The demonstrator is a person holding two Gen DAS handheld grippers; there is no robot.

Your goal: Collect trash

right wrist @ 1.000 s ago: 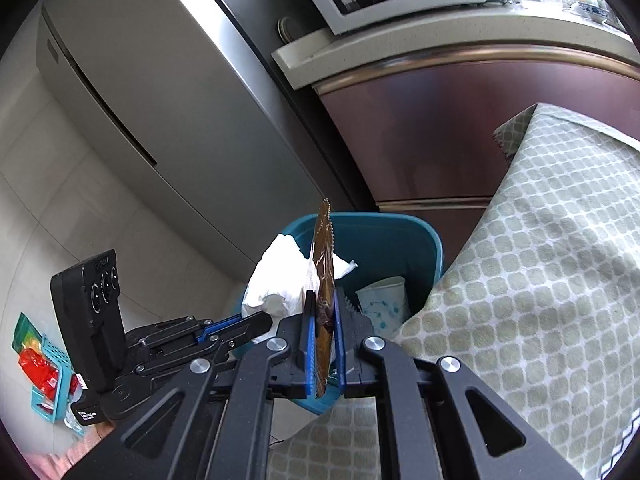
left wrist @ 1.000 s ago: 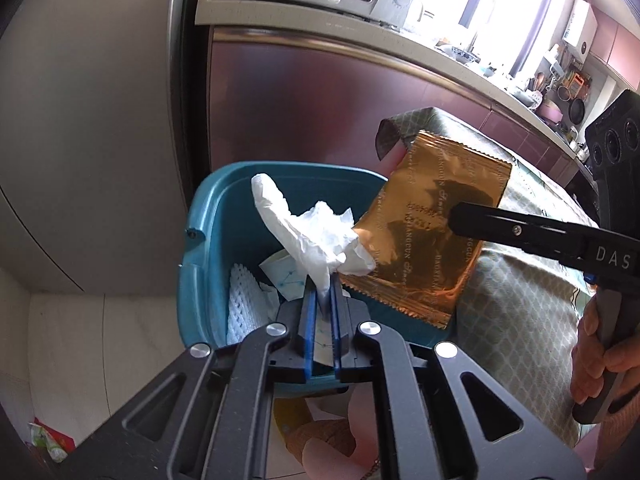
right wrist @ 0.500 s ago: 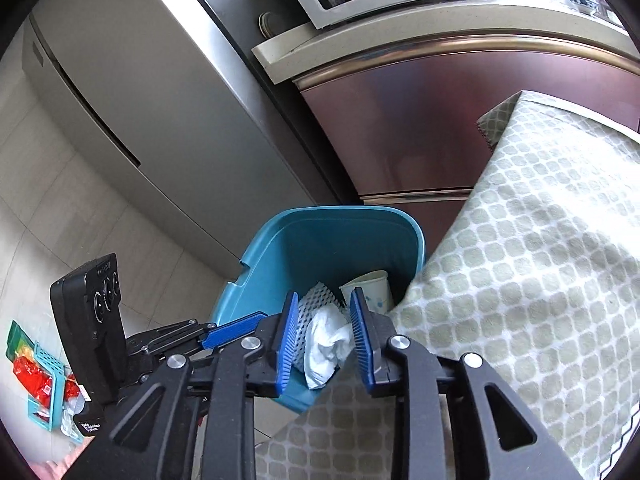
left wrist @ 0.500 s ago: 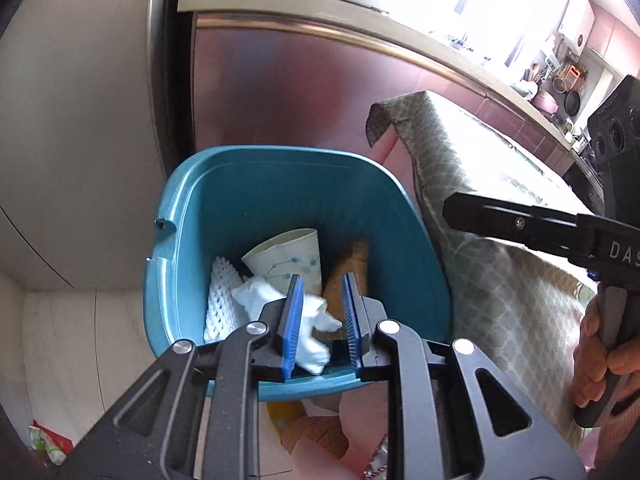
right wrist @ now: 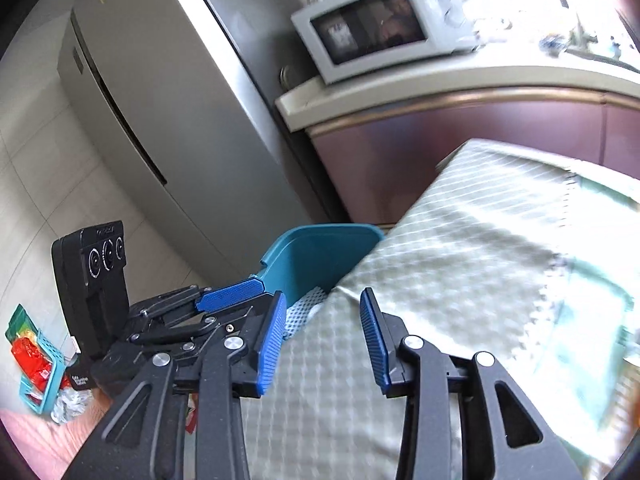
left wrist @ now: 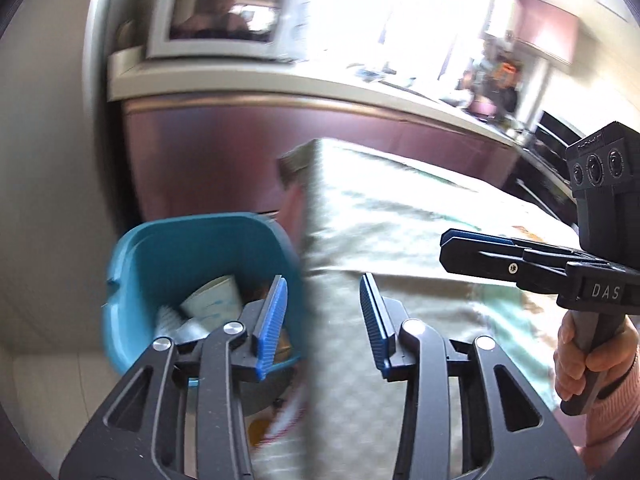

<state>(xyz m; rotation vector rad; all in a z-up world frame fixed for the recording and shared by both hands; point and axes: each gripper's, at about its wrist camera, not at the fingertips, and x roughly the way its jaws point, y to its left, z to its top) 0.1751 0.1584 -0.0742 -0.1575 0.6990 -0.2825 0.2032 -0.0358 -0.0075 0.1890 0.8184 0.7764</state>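
A teal trash bin [left wrist: 168, 248] stands on the floor against the corner of a bench draped in a pale green patterned cloth [left wrist: 400, 240], with a grey refrigerator [right wrist: 160, 112] to its left and a maroon cabinet [left wrist: 208, 152] behind it that carries a white microwave [right wrist: 380, 28]. A paper cup [left wrist: 214, 300] and a white foam net [right wrist: 310, 302] lie inside the bin; the rest of its contents are blurred. The cloth's hanging edge hides the bin's right side. A small teal basket with red packets [right wrist: 36, 356] sits on the floor far left.

The left hand-held gripper [left wrist: 322, 320] is released, jaws wide apart and empty, over the bin's right rim and the cloth edge. The right hand-held gripper [right wrist: 323, 328] is likewise spread and empty above the cloth.

Half a second ago both hovered over the bin with narrower jaw gaps; a second ago the left pinched a crumpled tissue and the right a gold wrapper.
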